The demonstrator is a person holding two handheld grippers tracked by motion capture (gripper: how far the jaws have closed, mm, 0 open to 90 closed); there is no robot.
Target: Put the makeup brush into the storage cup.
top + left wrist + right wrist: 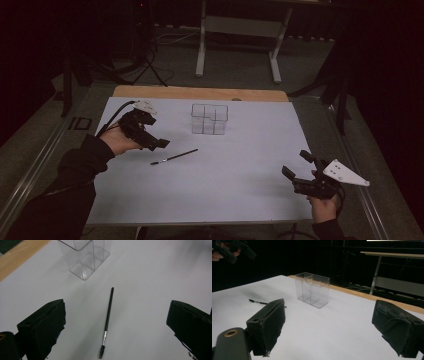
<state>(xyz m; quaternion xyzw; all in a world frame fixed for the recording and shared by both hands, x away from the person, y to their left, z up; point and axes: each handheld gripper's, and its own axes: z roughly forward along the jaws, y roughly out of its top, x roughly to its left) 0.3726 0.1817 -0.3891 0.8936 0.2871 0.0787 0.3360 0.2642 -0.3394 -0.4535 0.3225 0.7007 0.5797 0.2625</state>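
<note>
left gripper [152, 141]: jaws wide apart, empty, hovering just above brush [174, 157] | brush: flat on white table [240, 170], near clear organizer [209, 119] | right gripper [296, 169]: jaws spread, empty, well apart at table's right edge

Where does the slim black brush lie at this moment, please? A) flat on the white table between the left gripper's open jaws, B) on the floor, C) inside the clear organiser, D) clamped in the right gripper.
A: the brush lies flat on the table, centred between the left gripper's spread jaws, apart from the clear organiser.
</note>
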